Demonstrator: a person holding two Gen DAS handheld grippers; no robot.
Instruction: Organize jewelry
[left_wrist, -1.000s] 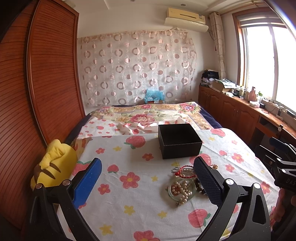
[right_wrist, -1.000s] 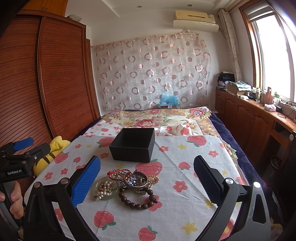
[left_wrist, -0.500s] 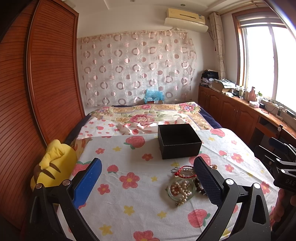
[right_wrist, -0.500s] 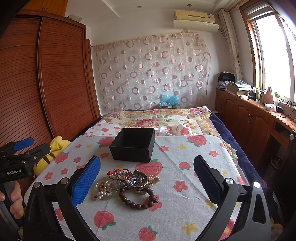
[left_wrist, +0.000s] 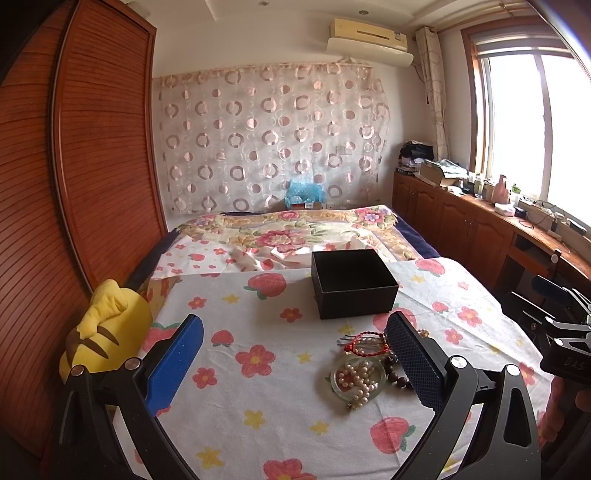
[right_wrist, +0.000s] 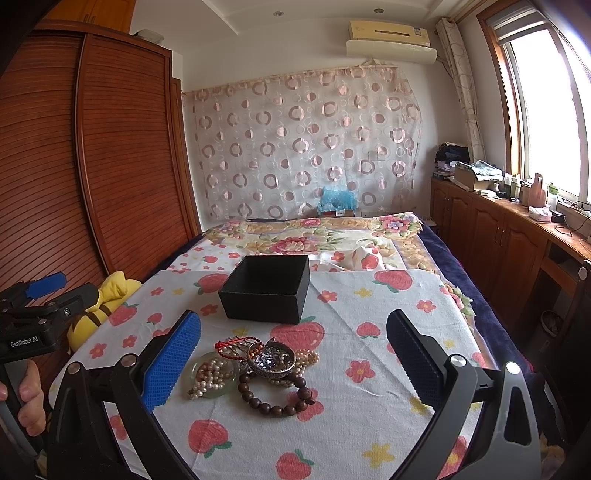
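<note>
1. Both claws are hovering wide apart and empty above the cloth: the left claw (left_wrist: 295, 354) is gaping with the jewelry just at its right finger, and the right claw (right_wrist: 293, 350) is framing the jewelry between its fingers without touching it.
2. A hand (right_wrist: 27, 400) is gripping the left claw's handle at the left edge of the right wrist view.
3. Spreading over the near end of the bed (right_wrist: 332, 232) is a white cloth (right_wrist: 369, 406) printed with strawberries and flowers; whether a surface is lying under it cannot be told.
4. Sitting open and upright on the cloth, just beyond the jewelry, is a black box (right_wrist: 267, 288); its inside is looking dark and nothing is showing in it.
5. The jewelry is lying in one heap near the front of the cloth, between the box and the claws:
   - a pale green bangle (right_wrist: 214, 373) is lying flat with a pearl strand (right_wrist: 207, 376) piled across it;
   - a red cord (right_wrist: 231, 345) is looping over the far side of the heap;
   - a round metal dish (right_wrist: 271, 358) of small glittering bits is resting in the middle;
   - a brown bead bracelet (right_wrist: 275, 400) is lying nearest the camera, touching the dish.
6. A yellow plush toy (left_wrist: 103, 332) is leaning at the cloth's left edge against the slatted wooden wardrobe (left_wrist: 103, 147).
7. A circle-patterned curtain (left_wrist: 269, 136) is hanging on the far wall under an air conditioner (left_wrist: 369, 37); wooden cabinets (right_wrist: 498, 236) with clutter on top are running under the bright window (right_wrist: 546, 103) on the right.
</note>
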